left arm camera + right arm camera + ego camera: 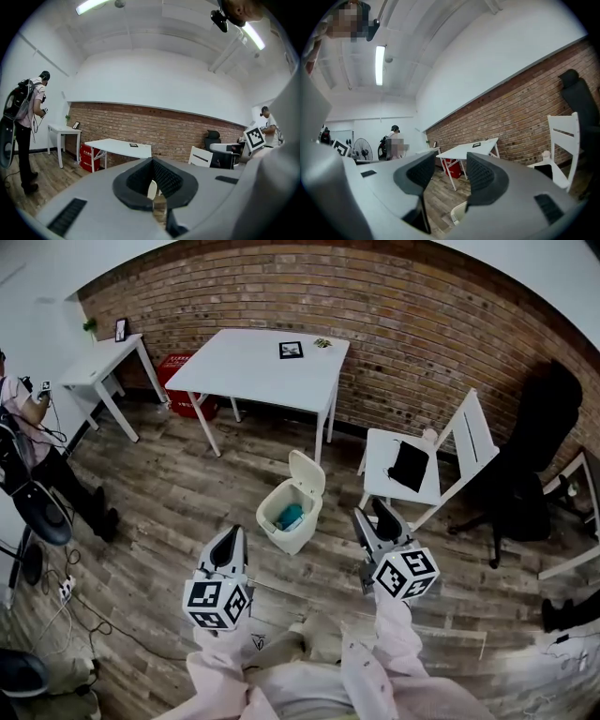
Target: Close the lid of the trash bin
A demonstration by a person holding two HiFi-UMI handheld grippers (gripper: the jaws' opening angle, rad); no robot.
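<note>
The trash bin point(281, 535) stood on the wood floor point(169, 512), in front of the person. It was between the two claws but well apart from both. Its lid point(308, 474) stood straight up at the back, so the bin was wide open. Inside lay something blue-green point(290, 516); I could not tell what it was.

The left claw point(231, 538) was pressed together at its tips, with nothing in it. The right claw point(374, 515) was spread wide and was empty too.

No claw had touched the lid yet. To close it well, one claw should probably reach over the top edge of the lid. Then it should push the lid gently forward and down until it lies flat on the rim. The bin looked light, so a hard shove might tip it over or slide it away.
</note>
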